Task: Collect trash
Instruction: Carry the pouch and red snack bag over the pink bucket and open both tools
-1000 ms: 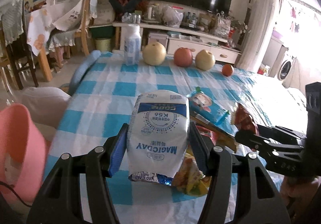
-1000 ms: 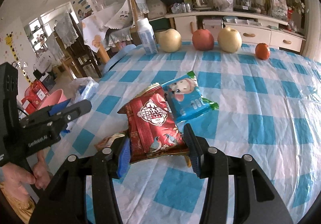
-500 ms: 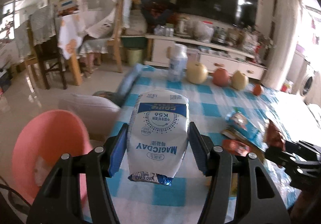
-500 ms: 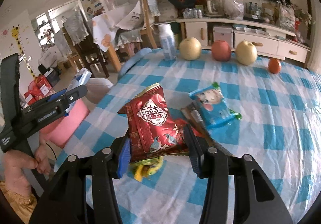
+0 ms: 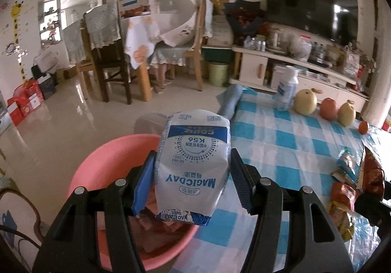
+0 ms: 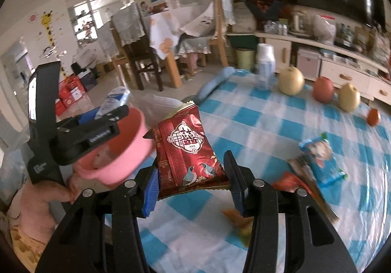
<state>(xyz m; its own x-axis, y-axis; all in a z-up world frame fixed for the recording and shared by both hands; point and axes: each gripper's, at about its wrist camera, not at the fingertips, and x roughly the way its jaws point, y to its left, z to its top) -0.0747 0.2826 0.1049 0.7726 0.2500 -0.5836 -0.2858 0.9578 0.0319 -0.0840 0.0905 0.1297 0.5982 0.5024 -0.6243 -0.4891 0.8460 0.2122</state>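
Observation:
My left gripper (image 5: 193,185) is shut on a white and blue milk pouch (image 5: 193,165), held above the pink basin (image 5: 107,158) that sits off the table's left edge. My right gripper (image 6: 190,182) is shut on a red snack packet (image 6: 188,150) over the blue checked tablecloth (image 6: 268,126). In the right wrist view the left gripper (image 6: 107,123) hangs over the pink basin (image 6: 132,150), with a hand under it. A blue snack wrapper (image 6: 320,160) and orange wrappers (image 6: 288,182) lie on the cloth to the right. Some scraps lie in the basin.
A white bottle (image 5: 287,90), two pears, an apple (image 5: 328,108) and a small orange (image 5: 363,127) stand along the table's far edge. A rolled blue cloth (image 5: 231,101) lies at the far left corner. Chairs, a green bin (image 5: 217,73) and a TV cabinet stand beyond.
Both grippers swung left with their packets still held. The pink basin came from the left edge to under the left gripper, and the table wrappers slid to the right of both views.

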